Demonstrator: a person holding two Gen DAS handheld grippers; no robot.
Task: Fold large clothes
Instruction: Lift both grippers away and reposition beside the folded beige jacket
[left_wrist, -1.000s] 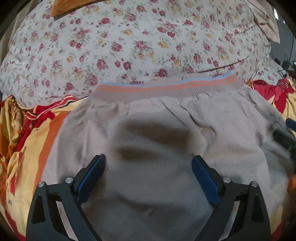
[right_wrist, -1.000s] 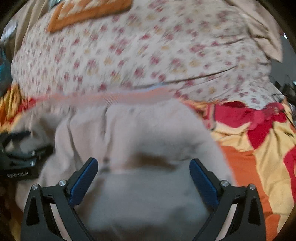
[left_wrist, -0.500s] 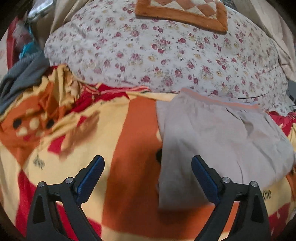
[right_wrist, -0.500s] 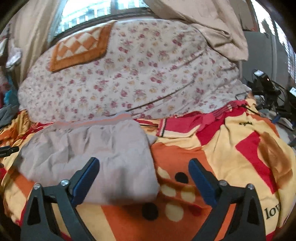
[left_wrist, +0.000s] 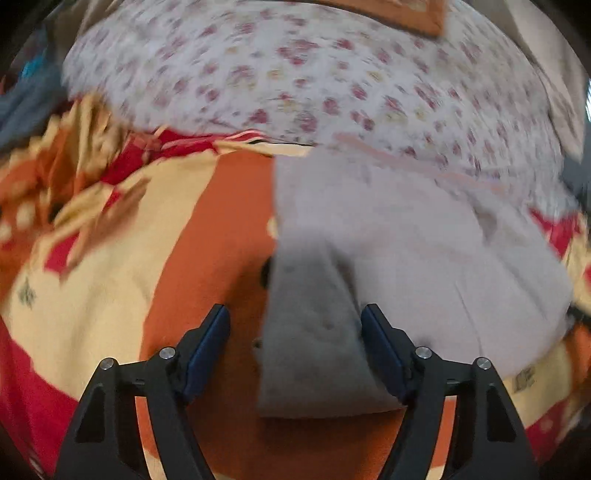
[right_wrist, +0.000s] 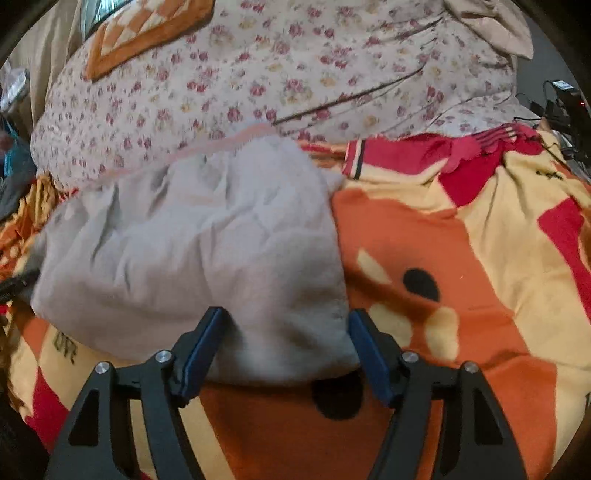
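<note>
Left wrist: claw (left_wrist: 295, 332) closing round garment (left_wrist: 388, 258).

**Folded garment on the blanket, a pair of tongs at each near corner**

The folded grey-beige knit garment (left_wrist: 406, 258) lies flat on the orange, yellow and red patterned blanket (left_wrist: 207, 229), its striped waistband (right_wrist: 221, 142) at the far edge against the big floral-print quilt bundle (right_wrist: 295, 74) heaped behind. An orange checked cushion (right_wrist: 144, 33) rests on top of that bundle. The left tongs (left_wrist: 295, 345) straddle the garment's near left corner, jaws closing, with cloth between them. The right tongs (right_wrist: 286, 347) straddle its near right corner, closing likewise.
</note>
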